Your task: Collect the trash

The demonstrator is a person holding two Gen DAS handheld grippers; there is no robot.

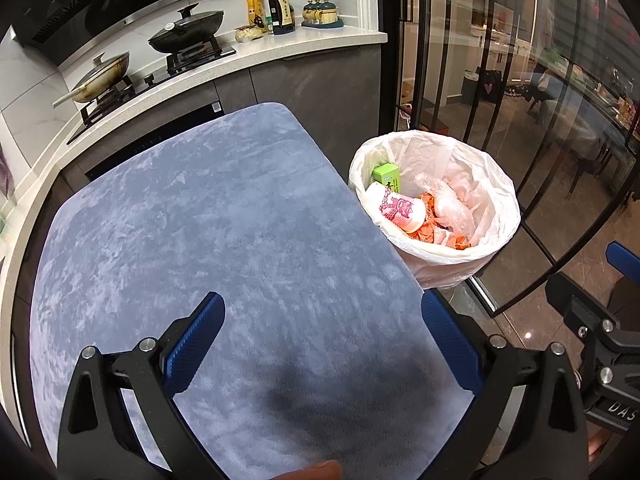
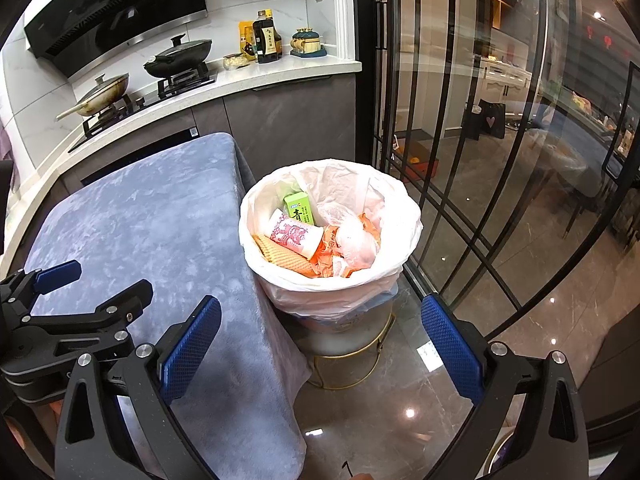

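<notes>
A trash bin [image 1: 440, 264] [image 2: 332, 296] with a white liner stands on the floor just right of the table. Inside lie a green carton [image 1: 386, 174] [image 2: 300, 208], a pink-printed paper cup [image 1: 402, 210] [image 2: 296, 236], orange wrappers [image 2: 332, 258] and a clear plastic bag [image 1: 452, 210] [image 2: 356, 244]. My left gripper [image 1: 324, 340] [image 2: 92, 284] hovers open over the blue-grey table cloth [image 1: 200, 220] [image 2: 140, 208], holding nothing. My right gripper [image 2: 322, 340] [image 1: 592, 276] is open too, in front of the bin and above the floor, beside the table's edge.
The bin rests on a gold wire stand [image 2: 352, 376]. Behind the table runs a counter [image 1: 280, 46] with a stove, two pans [image 1: 188, 28] and bottles [image 1: 280, 8]. A black-framed glass door [image 2: 480, 160] closes the right side. The floor [image 2: 400, 420] is glossy.
</notes>
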